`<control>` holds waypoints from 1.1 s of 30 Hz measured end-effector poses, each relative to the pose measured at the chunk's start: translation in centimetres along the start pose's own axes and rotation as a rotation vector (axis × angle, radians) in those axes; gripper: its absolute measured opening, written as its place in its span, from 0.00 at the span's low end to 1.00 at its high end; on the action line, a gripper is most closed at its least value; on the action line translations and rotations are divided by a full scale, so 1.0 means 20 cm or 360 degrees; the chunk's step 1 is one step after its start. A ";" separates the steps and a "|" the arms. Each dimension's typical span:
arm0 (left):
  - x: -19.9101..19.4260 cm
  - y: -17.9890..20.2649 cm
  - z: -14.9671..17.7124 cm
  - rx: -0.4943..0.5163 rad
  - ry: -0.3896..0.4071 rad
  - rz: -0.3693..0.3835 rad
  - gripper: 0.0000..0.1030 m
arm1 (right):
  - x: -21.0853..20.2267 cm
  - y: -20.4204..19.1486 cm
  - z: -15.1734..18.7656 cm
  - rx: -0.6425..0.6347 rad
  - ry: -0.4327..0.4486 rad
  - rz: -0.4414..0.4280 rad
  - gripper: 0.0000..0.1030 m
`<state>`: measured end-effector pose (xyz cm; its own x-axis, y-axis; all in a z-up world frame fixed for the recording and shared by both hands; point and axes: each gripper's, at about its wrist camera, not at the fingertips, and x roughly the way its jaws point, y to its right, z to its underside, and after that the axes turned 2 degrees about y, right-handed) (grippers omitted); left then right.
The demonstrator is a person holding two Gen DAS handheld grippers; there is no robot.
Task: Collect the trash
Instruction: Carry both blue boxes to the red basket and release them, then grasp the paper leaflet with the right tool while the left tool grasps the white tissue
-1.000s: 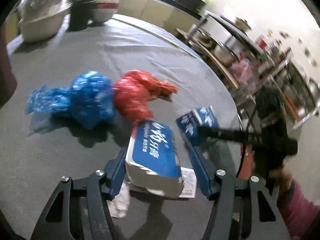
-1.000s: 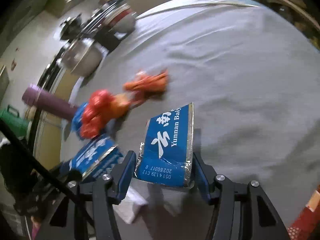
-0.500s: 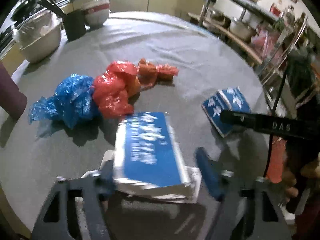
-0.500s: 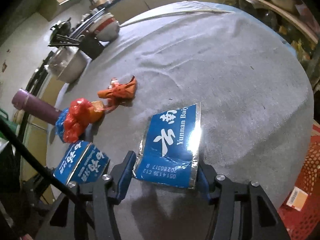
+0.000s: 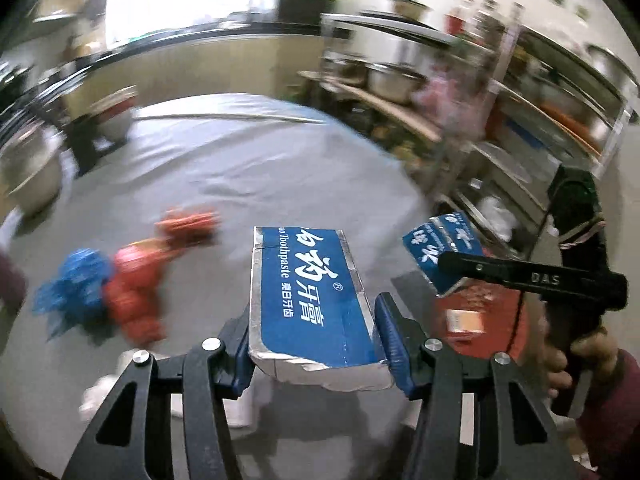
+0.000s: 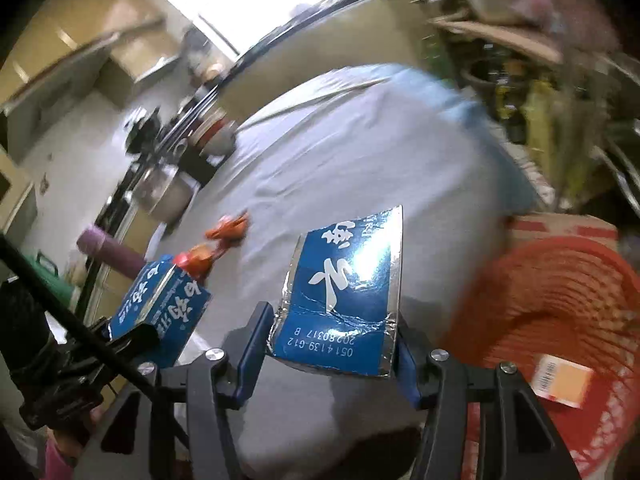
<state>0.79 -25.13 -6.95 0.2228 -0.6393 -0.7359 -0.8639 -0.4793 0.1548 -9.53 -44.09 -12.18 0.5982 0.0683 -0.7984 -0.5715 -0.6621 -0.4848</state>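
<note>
My left gripper [image 5: 314, 320] is shut on a blue and silver toothpaste box [image 5: 308, 292], held above the grey tablecloth [image 5: 240, 160]. My right gripper [image 6: 332, 322] is shut on a flattened blue toothpaste box [image 6: 344, 280], near the table's edge and beside a red plastic basket [image 6: 552, 312]. The left wrist view shows that flattened box [image 5: 440, 256] at the right, over the basket [image 5: 480, 312]. On the cloth lie a blue bag [image 5: 76, 288], a red bag [image 5: 136, 292] and an orange wrapper [image 5: 188, 224]. Crumpled white paper [image 5: 240, 400] sits under the left gripper.
A card [image 6: 560, 380] lies inside the basket. A steel bowl [image 5: 24, 172] and a dark holder [image 5: 88, 140] stand at the table's far left. A purple flask [image 6: 108, 252] is nearby. Metal shelves with pots [image 5: 396, 80] stand right of the table. A person's hand [image 5: 592, 352] grips the right handle.
Both grippers lifted their boxes off the cloth and carried them toward the table's edge. The red basket came into view, and the bags now lie farther off.
</note>
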 end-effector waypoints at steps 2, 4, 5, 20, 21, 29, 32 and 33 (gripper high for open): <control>0.08 0.14 -0.03 0.0050 -0.0039 0.0099 0.55 | -0.11 0.17 0.02 0.0079 0.0035 0.0068 0.57; 0.15 0.27 -0.04 0.0095 -0.0084 0.0181 0.55 | -0.21 0.33 0.06 0.0169 0.0049 0.0115 0.57; 0.20 0.35 -0.05 0.0132 -0.0119 0.0219 0.55 | -0.25 0.41 0.08 0.0220 0.0057 0.0141 0.57; 0.50 0.81 0.00 0.0355 -0.0470 0.0267 0.62 | -0.43 0.84 0.16 0.0653 0.0092 0.0088 0.65; 0.46 0.76 0.00 0.0325 -0.0448 0.0257 0.64 | -0.44 0.82 0.15 0.0641 0.0108 0.0082 0.65; 0.12 0.34 0.12 0.0062 -0.0297 -0.0018 0.66 | -0.28 0.49 0.14 0.0413 0.0033 -0.0075 0.65; -0.07 0.14 0.23 -0.0043 -0.0218 -0.0155 0.66 | -0.18 0.29 0.15 0.0281 -0.0039 -0.0138 0.65; -0.11 0.08 0.26 -0.0073 -0.0199 -0.0189 0.66 | -0.16 0.23 0.15 0.0245 -0.0057 -0.0158 0.65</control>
<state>-3.48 -21.25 -8.52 0.2615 -0.4984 -0.8266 -0.8128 -0.5756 0.0899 -15.72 -45.05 -13.02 0.6374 0.1560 -0.7546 -0.5914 -0.5288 -0.6088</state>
